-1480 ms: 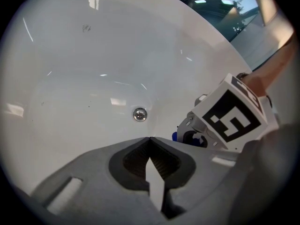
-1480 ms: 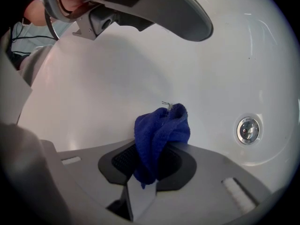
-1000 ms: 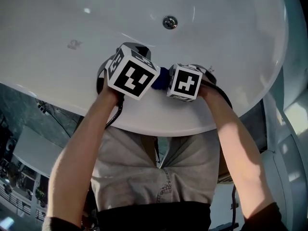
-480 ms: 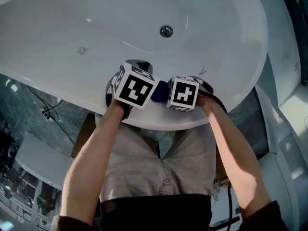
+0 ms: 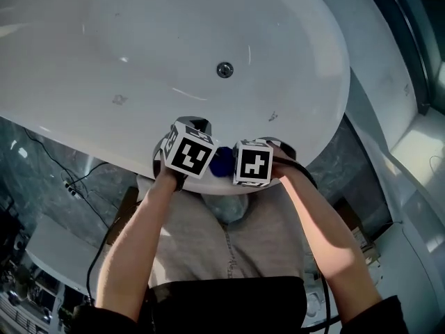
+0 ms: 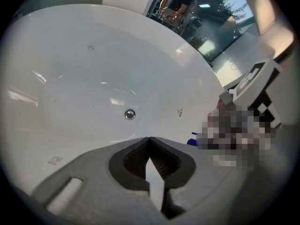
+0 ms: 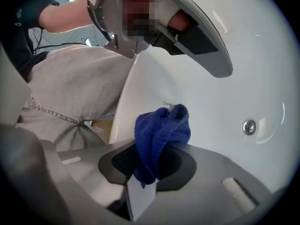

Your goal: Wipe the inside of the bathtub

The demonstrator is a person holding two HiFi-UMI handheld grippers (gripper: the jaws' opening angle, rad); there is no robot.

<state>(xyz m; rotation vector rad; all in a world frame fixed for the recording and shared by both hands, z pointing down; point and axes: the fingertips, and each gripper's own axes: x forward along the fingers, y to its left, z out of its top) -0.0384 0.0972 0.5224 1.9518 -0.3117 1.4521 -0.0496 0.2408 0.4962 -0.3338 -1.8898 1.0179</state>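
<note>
**Cloth pinched, grippers at tub rim**

Head view: left gripper [image 5: 186, 145] and right gripper [image 5: 254, 157] sit side by side over the bathtub [image 5: 139, 54] near rim, lower centre, with the blue cloth [image 5: 221, 163] between them.
Left gripper view: jaws closed together, empty, probably just standing by.
Right gripper view: jaws clamp the bunched cloth, free end pointing forward for wiping.

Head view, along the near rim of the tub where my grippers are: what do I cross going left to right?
left gripper, jaws together with nothing between them → blue cloth → right gripper, shut on that cloth → bare rim of the bathtub
</note>
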